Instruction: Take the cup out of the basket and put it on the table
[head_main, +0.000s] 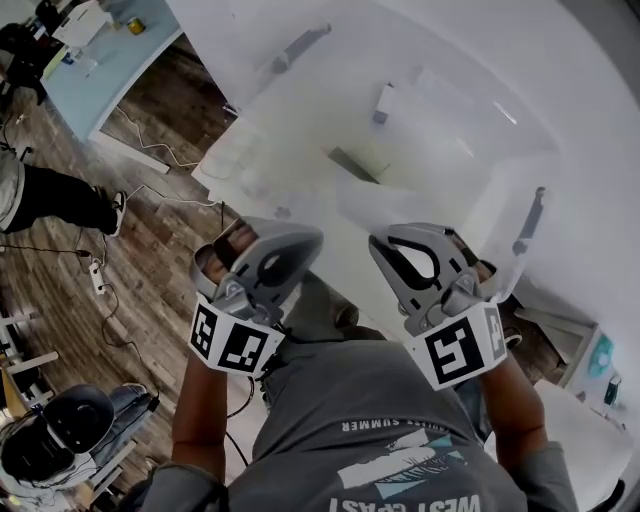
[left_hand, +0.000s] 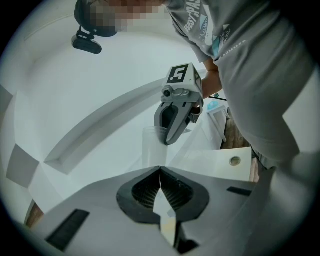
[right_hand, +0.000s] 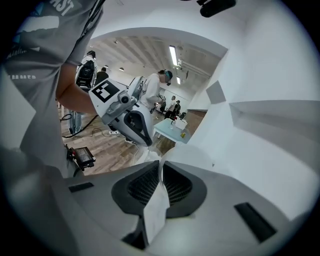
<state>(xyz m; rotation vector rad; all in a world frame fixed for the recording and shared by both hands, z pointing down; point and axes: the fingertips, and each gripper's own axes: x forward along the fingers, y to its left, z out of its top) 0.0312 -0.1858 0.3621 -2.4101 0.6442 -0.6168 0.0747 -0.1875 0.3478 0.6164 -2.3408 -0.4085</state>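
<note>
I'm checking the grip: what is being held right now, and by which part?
The right gripper pinches the clear cup by its rim wall; the left gripper holds nothing.

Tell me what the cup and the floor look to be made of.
Cup: probably thin plastic, clear to slightly frosted; its wall is see-through and pale, with a faint sheen.
Floor: wood planks or wood-look laminate; brown, with visible board seams and grain, and a matt finish.
</note>
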